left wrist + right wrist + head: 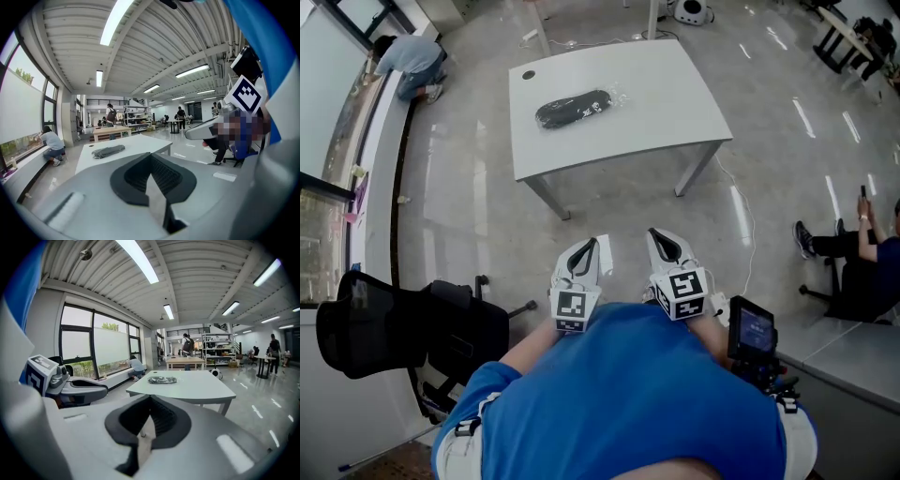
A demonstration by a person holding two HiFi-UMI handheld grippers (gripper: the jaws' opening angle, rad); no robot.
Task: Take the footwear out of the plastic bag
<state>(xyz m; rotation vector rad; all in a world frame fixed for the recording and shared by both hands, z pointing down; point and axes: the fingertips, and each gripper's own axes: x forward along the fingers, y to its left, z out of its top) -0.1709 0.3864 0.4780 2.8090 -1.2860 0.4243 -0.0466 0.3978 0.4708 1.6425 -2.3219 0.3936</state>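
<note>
Bagged footwear [574,109]: lies on white table [666,94] | left gripper [592,248]: jaws closed; nothing held | right gripper [661,241]: jaws closed; nothing held; both well apart from table

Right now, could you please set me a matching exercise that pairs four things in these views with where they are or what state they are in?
Things:
1. plastic bag of footwear
2. black chair
3. left gripper
4. crouching person

Places or states:
A. fingers shut, nothing between them
B. upper left of the head view
C. lying on the white table
D. lower left of the head view

Pairs: 1-C; 2-D; 3-A; 4-B
</note>
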